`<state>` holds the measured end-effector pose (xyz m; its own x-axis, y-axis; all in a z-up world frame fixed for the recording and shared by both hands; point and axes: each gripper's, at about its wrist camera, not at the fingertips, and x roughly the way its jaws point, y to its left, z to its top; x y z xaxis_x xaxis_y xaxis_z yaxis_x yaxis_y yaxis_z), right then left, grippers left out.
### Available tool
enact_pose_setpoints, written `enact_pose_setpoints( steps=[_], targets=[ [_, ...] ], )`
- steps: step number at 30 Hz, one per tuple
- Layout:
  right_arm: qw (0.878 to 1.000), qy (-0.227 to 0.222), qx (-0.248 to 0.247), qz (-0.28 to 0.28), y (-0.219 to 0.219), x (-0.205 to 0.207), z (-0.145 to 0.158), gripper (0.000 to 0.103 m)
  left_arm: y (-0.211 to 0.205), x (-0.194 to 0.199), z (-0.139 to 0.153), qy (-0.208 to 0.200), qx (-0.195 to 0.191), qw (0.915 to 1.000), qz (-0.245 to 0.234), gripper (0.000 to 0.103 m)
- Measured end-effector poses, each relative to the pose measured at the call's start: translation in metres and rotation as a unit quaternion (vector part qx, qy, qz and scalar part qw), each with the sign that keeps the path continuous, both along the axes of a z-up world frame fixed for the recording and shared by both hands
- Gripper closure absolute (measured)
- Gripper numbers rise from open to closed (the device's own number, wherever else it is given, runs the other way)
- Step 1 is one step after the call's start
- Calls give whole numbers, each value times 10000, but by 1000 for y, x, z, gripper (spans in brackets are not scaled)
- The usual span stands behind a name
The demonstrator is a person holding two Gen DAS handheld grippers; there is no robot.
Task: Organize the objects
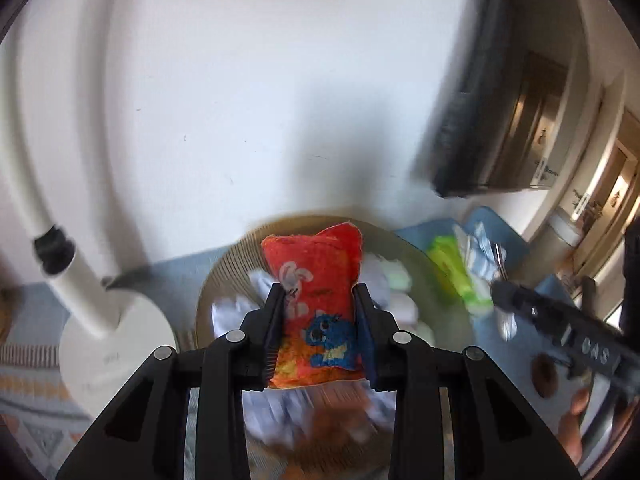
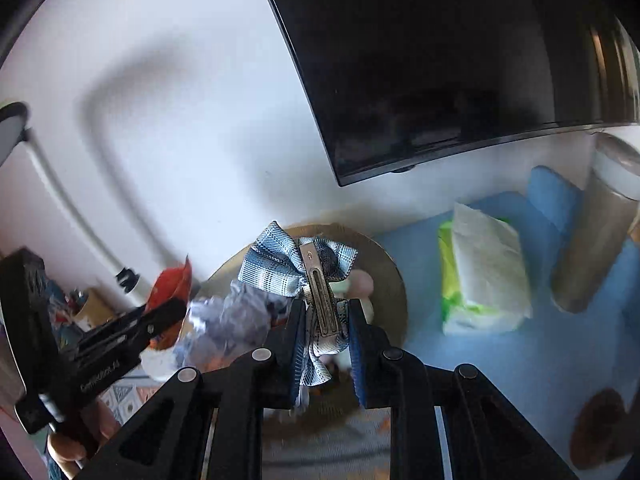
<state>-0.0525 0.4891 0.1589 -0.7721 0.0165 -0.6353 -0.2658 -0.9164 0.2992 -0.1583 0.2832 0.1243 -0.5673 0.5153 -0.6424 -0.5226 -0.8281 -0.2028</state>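
My left gripper (image 1: 319, 300) is shut on a small red-orange cloth pouch (image 1: 316, 304) with a blue cartoon animal, held above a round woven basket (image 1: 228, 276) of crumpled cloths. My right gripper (image 2: 325, 312) is shut on a blue plaid bow hair clip (image 2: 296, 264) with a metal clasp, held above the same basket (image 2: 384, 276). In the right wrist view the left gripper (image 2: 168, 312) with the red pouch (image 2: 170, 286) is at the left. In the left wrist view the right gripper (image 1: 500, 292) reaches in from the right.
A blue tray (image 2: 516, 344) right of the basket holds a green-and-white tissue pack (image 2: 484, 272). A black monitor (image 2: 440, 60) hangs above. A white lamp (image 1: 100, 320) stands at the left on a patterned mat. A steel canister (image 2: 596, 232) is far right.
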Motion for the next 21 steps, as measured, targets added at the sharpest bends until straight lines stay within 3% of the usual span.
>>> enact_pose_setpoints(
  steps=[4,6,7,9,10,17,21],
  targets=[
    [9997,-39,-238,26,8,-34,-10,82,12,-38,-14,-270,-22,9996,-52,73],
    [9991,-17,-411,70,11,-54,-14,81,17,-51,-21,-377,-5,9992,-109,64],
    [9985,55,-504,188,9,-67,-16,74,19,-55,-24,-416,-51,9991,-100,60],
    [9971,-207,-596,418,7,-90,-23,57,18,-57,-26,-472,-99,9987,-137,51],
    [9963,-356,-651,435,7,-94,-27,57,15,-56,-26,-479,-79,9987,-150,49],
    [9963,43,-677,536,2,-34,-16,54,-42,-2,-7,-292,321,9987,-282,45],
    [9969,-138,-384,680,-26,18,-15,54,-95,71,3,583,-15,9980,249,45]
  ],
)
